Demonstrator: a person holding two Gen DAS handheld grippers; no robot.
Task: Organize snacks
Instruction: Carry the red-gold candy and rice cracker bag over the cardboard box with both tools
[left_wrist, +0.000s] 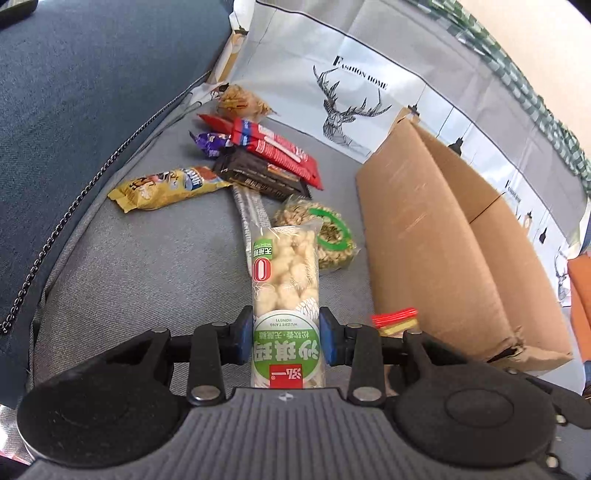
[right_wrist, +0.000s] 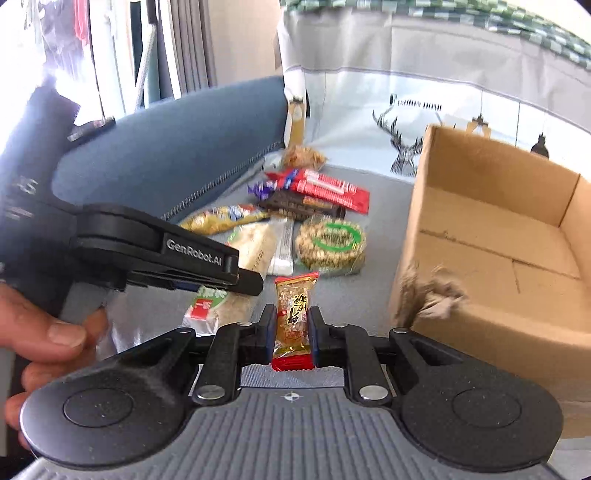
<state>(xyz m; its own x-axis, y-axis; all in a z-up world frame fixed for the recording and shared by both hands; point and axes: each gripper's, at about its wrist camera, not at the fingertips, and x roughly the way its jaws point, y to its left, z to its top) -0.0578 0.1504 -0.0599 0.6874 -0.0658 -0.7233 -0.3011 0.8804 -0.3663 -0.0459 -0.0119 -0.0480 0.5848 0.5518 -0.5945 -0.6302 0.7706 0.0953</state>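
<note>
The left claw (left_wrist: 287, 338) squeezes a long green-and-white snack pack (left_wrist: 285, 295) near the grey couch seat (left_wrist: 147, 266). The right claw (right_wrist: 293, 334) pinches a small red snack (right_wrist: 294, 317). At two o'clock sits the cardboard box (right_wrist: 495, 236). At twelve o'clock, farther back, lies the snack pile (left_wrist: 266, 162).

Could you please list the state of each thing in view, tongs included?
Left tongs: shut on the green-label snack pack, held lengthwise.
Right tongs: shut on the small red-ended snack, lifted off the sofa seat.
Cardboard box: open on top, nothing visible inside, near corner torn.
Round green-ring snack: lying flat.
Red bar: resting atop the dark bar.
Yellow packet: lying flat.
</note>
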